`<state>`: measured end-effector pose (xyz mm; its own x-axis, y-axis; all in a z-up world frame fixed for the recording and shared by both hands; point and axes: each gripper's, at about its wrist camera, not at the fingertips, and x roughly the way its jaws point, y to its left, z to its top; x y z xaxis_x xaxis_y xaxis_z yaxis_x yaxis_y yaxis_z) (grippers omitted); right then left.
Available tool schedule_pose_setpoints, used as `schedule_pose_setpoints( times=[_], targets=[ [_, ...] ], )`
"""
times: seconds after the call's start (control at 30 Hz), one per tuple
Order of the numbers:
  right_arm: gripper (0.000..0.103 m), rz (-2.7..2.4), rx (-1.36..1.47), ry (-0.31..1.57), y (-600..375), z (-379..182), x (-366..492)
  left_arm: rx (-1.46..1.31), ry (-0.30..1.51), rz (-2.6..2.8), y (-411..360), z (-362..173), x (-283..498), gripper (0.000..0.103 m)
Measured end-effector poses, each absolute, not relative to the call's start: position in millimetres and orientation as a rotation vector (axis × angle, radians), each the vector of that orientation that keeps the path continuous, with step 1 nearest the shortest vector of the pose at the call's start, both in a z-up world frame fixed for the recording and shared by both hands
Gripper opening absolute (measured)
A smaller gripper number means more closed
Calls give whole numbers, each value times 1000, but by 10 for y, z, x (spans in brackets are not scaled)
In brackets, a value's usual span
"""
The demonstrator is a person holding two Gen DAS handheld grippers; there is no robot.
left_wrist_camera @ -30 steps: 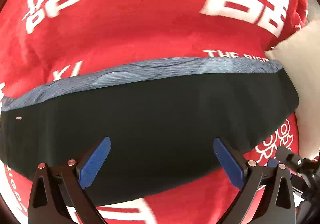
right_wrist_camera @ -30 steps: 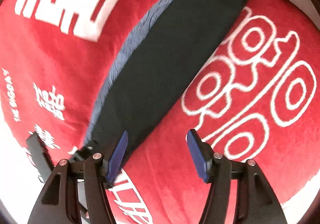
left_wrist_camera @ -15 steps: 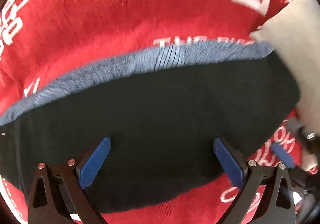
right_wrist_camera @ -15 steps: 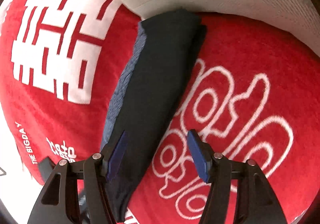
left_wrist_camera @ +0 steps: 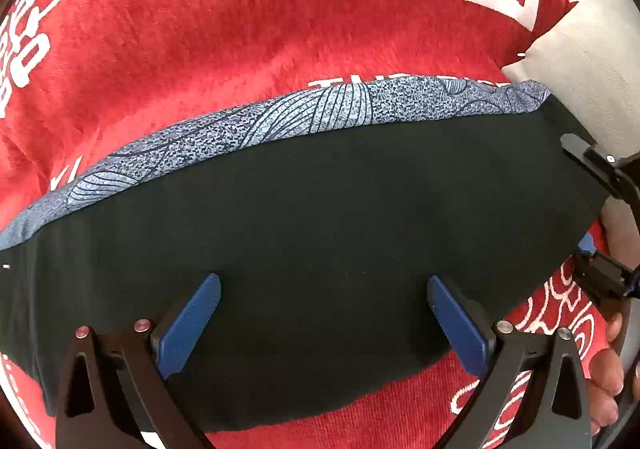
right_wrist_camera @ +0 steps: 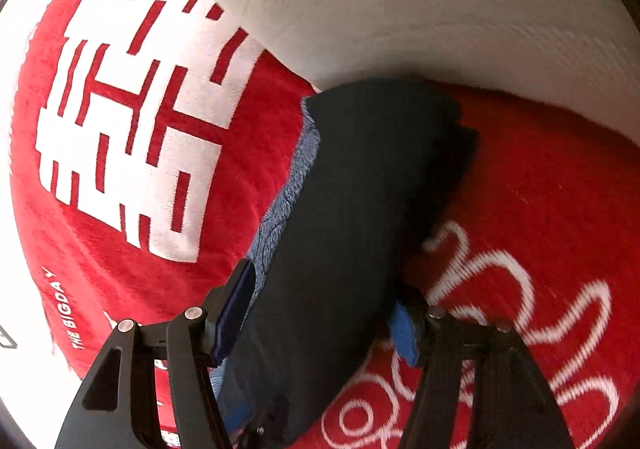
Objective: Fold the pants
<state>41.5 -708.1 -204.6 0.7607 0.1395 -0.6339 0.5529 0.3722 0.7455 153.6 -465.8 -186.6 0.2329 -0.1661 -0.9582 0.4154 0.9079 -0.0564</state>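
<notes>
The pants (left_wrist_camera: 320, 225) are black with a blue-grey patterned strip along the far edge, folded into a long band on a red blanket (left_wrist_camera: 180, 49). My left gripper (left_wrist_camera: 320, 317) is open, its blue pads over the near half of the band. In the right wrist view the pants (right_wrist_camera: 352, 209) run away from me lengthwise. My right gripper (right_wrist_camera: 320, 313) is open and straddles the band's near end, one pad on each side. The right gripper also shows at the right edge of the left wrist view (left_wrist_camera: 600, 261).
The red blanket (right_wrist_camera: 120, 129) has large white characters and swirl prints. A beige cushion (right_wrist_camera: 400, 1) lies against the far end of the pants; it also shows in the left wrist view (left_wrist_camera: 588, 65). A hand (left_wrist_camera: 608, 377) holds the right gripper.
My right gripper has moved left over the pants, from beside the band to straddling it. My left gripper has shifted right along the band and closer.
</notes>
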Motion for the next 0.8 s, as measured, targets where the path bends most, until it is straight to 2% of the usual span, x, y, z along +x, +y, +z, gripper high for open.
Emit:
schedule_pose_setpoints(
  times=[0.03,0.07,0.1,0.13,0.17,0.33,0.43,0.6,0.8],
  targets=[
    [66,-291,1191,711,-7102,-2048,433,223,1285,-396,-4663,-1835,1544,103],
    [58,-306,1198,745,-7128,-2045,450,217,1283,-394,-4665,-1816,1546,103],
    [33,-327,1193,779,-7149,-2045,452,209,1271,-393,-4673,-1775,1542,103],
    [18,-352,1171,817,-7172,-2028,453,205,1253,-394,-4688,-1731,1534,103],
    [14,-342,1162,829,-7181,-2006,455,214,1237,-400,-4723,-1702,1518,103],
    [13,-282,880,870,-6897,-1526,615,219,1233,-388,-4757,-1913,1449,103],
    [13,-233,656,881,-6546,-1240,727,236,1184,-387,-4770,-1903,1357,103],
    [13,-183,381,903,-6068,-975,879,193,1233,-443,-4675,-1858,1404,103],
    [13,-139,128,912,-5563,-750,894,49,1239,-421,-3899,-1573,1653,103]
  ],
)
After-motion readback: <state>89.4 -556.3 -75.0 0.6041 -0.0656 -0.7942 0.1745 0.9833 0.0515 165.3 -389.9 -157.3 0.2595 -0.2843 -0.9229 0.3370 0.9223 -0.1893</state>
